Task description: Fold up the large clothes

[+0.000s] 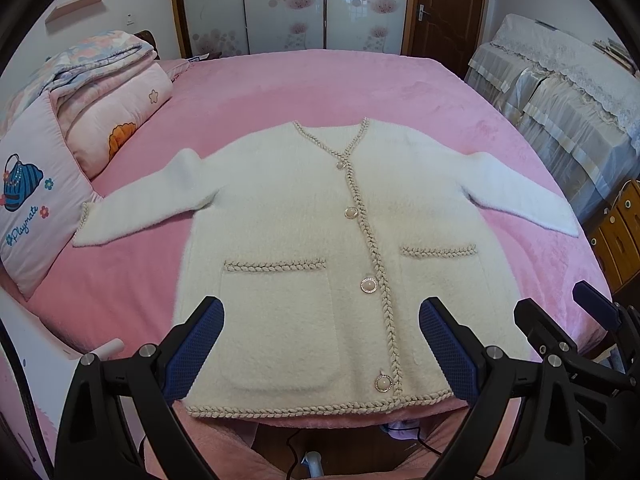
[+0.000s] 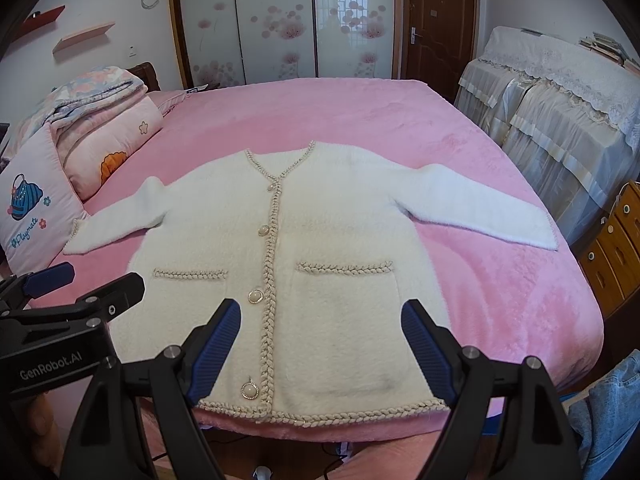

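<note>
A fluffy cream cardigan (image 1: 304, 216) with braided trim, round buttons and two pockets lies flat and buttoned on the pink bed (image 1: 304, 80), both sleeves spread out. It also shows in the right wrist view (image 2: 340, 240). My left gripper (image 1: 322, 320) is open and empty, hovering above the hem over the left pocket. My right gripper (image 2: 322, 322) is open and empty, above the hem over the right pocket. Each gripper shows at the edge of the other's view: the right gripper (image 1: 560, 316), the left gripper (image 2: 84, 284).
Folded quilts (image 1: 108, 92) and a pink pillow (image 1: 32, 204) lie at the bed's left side. A lace-covered cabinet (image 2: 560, 112) and wooden drawers (image 2: 616, 248) stand to the right. Denim cloth (image 2: 612, 408) lies at the lower right. Cables (image 1: 296, 448) hang below the bed's front edge.
</note>
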The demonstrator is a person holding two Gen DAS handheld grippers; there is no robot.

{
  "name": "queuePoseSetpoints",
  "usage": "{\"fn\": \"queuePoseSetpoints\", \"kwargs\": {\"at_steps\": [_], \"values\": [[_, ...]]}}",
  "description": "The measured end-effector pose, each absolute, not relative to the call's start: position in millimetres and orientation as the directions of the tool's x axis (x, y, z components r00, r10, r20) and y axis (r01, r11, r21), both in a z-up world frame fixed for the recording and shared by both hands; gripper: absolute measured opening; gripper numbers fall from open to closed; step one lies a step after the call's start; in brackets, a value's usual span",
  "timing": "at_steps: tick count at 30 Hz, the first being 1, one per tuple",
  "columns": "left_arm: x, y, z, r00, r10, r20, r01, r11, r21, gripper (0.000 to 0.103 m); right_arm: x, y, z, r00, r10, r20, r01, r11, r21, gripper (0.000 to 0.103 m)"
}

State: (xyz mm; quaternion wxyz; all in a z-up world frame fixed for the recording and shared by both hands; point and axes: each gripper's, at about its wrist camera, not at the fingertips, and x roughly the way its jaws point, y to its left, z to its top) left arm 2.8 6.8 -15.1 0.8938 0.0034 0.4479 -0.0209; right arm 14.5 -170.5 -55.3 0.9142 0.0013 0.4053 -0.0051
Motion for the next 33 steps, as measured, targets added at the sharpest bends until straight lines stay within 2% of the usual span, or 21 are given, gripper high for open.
{"fn": "queuePoseSetpoints", "kwargs": {"at_steps": [22, 33], "values": [[12, 1, -20, 0.578, -0.025, -0.816, 0.051, 0.999, 0.006, 0.098, 19, -169, -61, 0.658, 0.002, -0.753, 0.017, 1.000, 0.018, 0.083], [27, 2, -26, 0.562, -0.059, -0.825, 0.059, 0.998, -0.031, 0.097, 25, -178, -66, 0.644, 0.016, -0.765, 0.024, 0.999, 0.041, 0.083]]}}
